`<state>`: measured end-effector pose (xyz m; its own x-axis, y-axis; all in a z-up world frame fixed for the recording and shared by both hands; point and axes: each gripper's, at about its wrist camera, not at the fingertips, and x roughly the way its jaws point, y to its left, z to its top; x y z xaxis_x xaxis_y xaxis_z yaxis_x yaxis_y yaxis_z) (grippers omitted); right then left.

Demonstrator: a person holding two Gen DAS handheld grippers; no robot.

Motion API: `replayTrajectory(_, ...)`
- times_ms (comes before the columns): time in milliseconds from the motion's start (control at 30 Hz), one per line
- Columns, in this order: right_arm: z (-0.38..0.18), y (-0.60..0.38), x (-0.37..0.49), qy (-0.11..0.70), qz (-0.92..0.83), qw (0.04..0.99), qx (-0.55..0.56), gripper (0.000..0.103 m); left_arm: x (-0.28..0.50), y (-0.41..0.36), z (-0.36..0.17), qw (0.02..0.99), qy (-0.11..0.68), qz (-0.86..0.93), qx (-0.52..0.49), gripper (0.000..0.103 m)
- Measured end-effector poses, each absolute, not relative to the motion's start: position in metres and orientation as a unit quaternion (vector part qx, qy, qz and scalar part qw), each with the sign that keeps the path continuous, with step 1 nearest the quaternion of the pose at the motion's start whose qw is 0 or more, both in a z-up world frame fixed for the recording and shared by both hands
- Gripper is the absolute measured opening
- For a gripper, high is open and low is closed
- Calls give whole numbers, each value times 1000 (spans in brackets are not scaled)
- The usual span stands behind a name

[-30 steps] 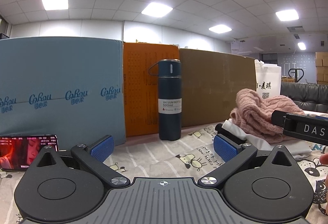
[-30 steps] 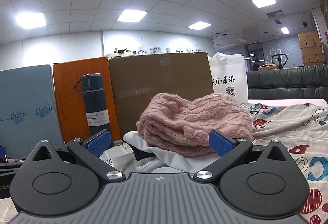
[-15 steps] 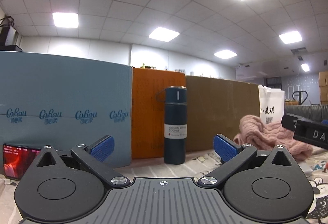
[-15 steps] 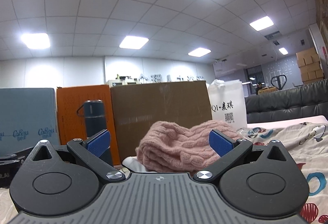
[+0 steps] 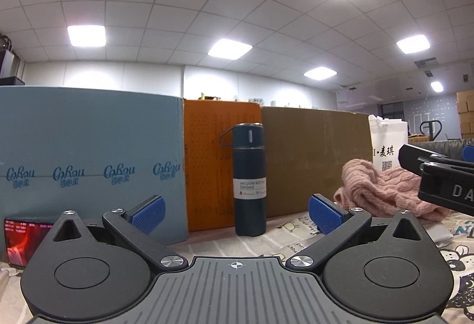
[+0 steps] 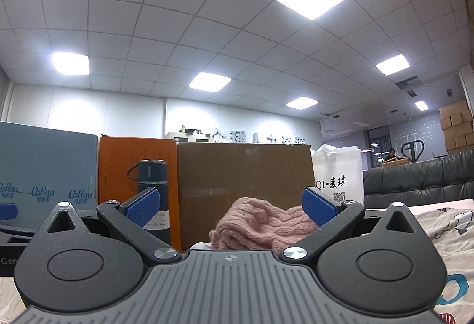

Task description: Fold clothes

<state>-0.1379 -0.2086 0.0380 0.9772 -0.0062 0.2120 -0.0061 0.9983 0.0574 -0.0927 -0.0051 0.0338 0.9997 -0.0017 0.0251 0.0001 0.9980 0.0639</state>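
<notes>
The left gripper (image 5: pixel 235 211) and right gripper (image 6: pixel 230 207) both stand spread wide, holding nothing. The crumpled pink cable-knit sweater (image 6: pixel 260 224) lies straight ahead of the right gripper, between its blue-padded fingers (image 6: pixel 318 210). From the left gripper the sweater lies ahead to the right, past a dark blue vacuum bottle (image 5: pixel 249 179).

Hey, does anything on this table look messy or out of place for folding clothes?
The pink knit sweater lies in a crumpled heap, not flat. A vacuum bottle and a lit phone also sit on the printed sheet. Nothing looks spilled or broken.
</notes>
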Motion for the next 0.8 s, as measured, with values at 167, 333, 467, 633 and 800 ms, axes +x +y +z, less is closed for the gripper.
replayTrajectory(167, 38, -210, -133, -92, -5, 995, 29, 103, -92, -4, 34, 1000, -12, -7, 28, 103)
replayTrajectory(333, 38, -214, -124, -71, -7, 997, 38, 103, -92, -4, 34, 1000, -7, -8, 29, 103)
replayTrajectory(467, 38, -213, -125, -72, -4, 997, 39, 103, -92, -4, 34, 999, -6, -8, 30, 103)
replayTrajectory(633, 38, -213, -123, -74, -2, 997, 39, 103, -92, -3, 33, 1000, -4, -8, 28, 103)
replayTrajectory(800, 38, -213, -122, -73, -2, 997, 39, 103, -91, -3, 34, 1000, -3, -9, 28, 103)
